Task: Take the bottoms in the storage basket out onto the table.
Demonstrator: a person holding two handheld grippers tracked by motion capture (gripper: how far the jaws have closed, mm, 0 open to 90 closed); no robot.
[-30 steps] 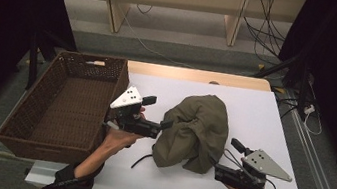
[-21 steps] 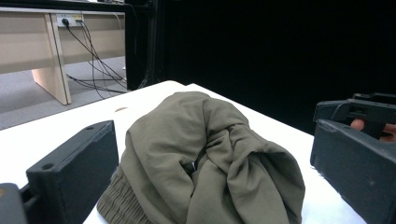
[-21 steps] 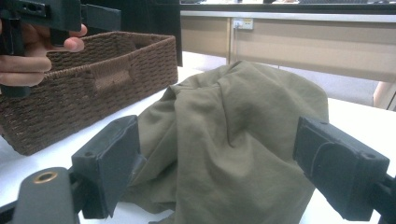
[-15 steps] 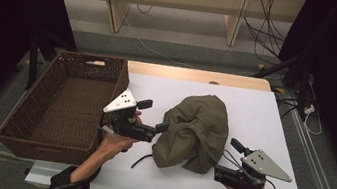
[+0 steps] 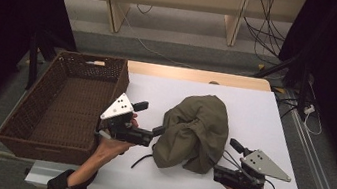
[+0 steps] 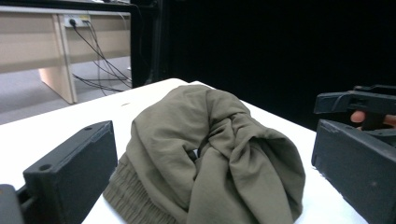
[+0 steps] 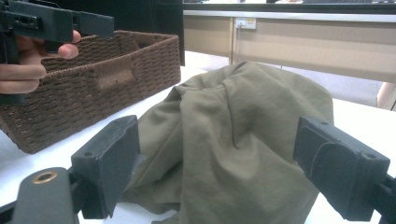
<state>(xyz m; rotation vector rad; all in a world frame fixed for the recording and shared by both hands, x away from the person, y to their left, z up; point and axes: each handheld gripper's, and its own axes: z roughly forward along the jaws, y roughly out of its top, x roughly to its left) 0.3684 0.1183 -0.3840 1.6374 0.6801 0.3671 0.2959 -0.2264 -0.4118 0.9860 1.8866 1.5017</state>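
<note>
Garment point(image 5: 196, 131), olive green, lies bunched in a heap on the white table point(image 5: 274, 120), roughly centre, not flattened at all. Wicker basket point(image 5: 62, 101) sits at the table's left side, with nothing visible inside it. Both tools flank the heap: left tool point(image 5: 153, 131) just at its left edge, right tool point(image 5: 227, 159) near its lower right corner. In the left gripper view the jaws stand wide apart with the cloth point(image 6: 210, 154) between and ahead of them, nothing pinched; in the right gripper view likewise, jaws spread, fabric point(image 7: 233, 135) filling the gap but not clamped. So both are released and holding nothing.

Step in hand, as I read it: approach for a two-sided grab on the garment, grasp not yet made. Likely aim is moving it into the basket, though folding can't be ruled out.

Next move calls for pushing each tool a bit further into the cloth so a real fold sits between the jaws, then closing. The ribbed hem point(image 6: 135, 196) near the left tool looks like the firmer bite. A dark cord point(image 5: 142, 160) trails out under the heap by the left tool; it could drag or snag on the lift. The loose fabric will sag, so the lift needs enough height to clear the basket wall.
</note>
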